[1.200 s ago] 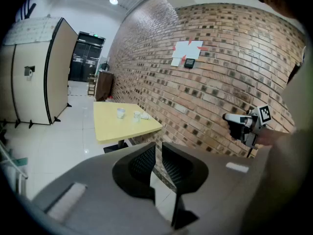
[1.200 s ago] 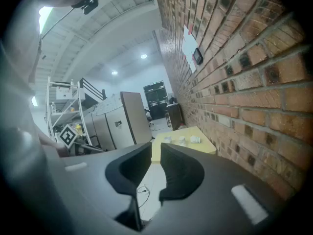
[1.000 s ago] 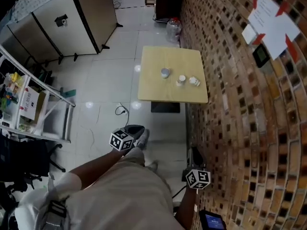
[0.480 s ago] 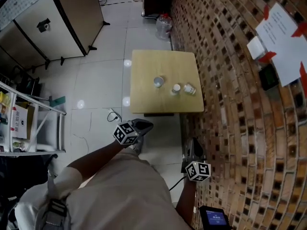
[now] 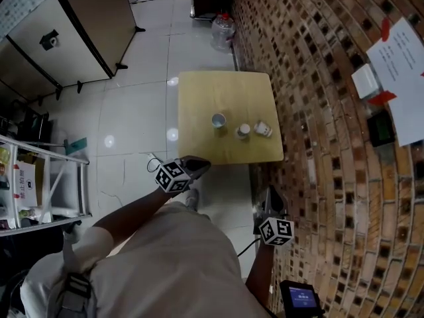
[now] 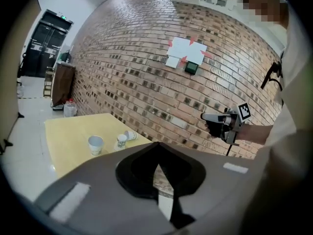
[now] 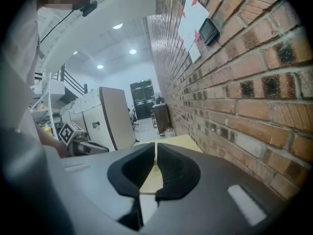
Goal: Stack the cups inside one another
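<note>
On table [image 5: 225,91]: three cups [image 5: 244,131], seemingly empty | left claw [image 6: 157,148], right claw [image 7: 155,150] pressed together

Three small paper cups lie separate, none nested, in a row on the table [image 5: 225,91], in its half nearer the person.

- Left cup [image 5: 218,120]: pale, upright, mouth up, near the table's middle, apart from the other two.
- Middle cup [image 5: 244,131]: white with dark print, standing on end.
- Right cup [image 5: 264,129]: white, printed, tipped on its side, just beside the middle cup, toward the table's right edge.
</note>
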Action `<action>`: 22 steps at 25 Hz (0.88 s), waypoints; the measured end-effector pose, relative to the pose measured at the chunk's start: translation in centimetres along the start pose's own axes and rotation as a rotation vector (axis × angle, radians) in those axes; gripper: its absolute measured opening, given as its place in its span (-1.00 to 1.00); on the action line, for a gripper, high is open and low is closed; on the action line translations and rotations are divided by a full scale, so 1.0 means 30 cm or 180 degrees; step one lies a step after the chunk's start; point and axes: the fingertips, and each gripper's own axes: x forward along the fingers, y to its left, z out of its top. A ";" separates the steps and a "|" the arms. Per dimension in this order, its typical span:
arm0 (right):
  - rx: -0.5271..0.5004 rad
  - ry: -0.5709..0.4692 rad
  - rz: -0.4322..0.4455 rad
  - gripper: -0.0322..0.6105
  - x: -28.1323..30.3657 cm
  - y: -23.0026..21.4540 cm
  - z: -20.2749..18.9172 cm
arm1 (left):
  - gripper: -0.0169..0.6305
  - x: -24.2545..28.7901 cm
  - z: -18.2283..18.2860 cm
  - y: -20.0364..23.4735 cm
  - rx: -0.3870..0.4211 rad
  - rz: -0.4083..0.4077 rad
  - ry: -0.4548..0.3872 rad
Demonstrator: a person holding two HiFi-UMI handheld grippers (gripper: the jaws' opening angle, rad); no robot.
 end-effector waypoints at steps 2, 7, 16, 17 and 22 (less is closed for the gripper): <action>-0.0002 0.0004 -0.0016 -0.84 0.030 0.002 0.010 | -0.91 0.003 0.018 0.039 -0.0011 0.0016 -0.0023; -0.0014 0.0048 -0.0042 -0.83 0.089 0.006 0.014 | -0.90 0.012 0.053 0.112 -0.0004 0.0053 -0.0114; -0.0016 0.0159 -0.0020 -0.84 0.188 0.054 0.002 | -0.91 -0.009 0.053 0.210 -0.0129 0.0058 -0.0178; -0.0017 0.0161 -0.0013 -0.84 0.199 0.062 0.002 | -0.91 -0.012 0.052 0.221 -0.0137 0.0061 -0.0175; 0.0010 0.0155 -0.0010 -0.83 0.221 0.087 0.003 | -0.91 -0.031 0.050 0.233 -0.0127 0.0073 -0.0148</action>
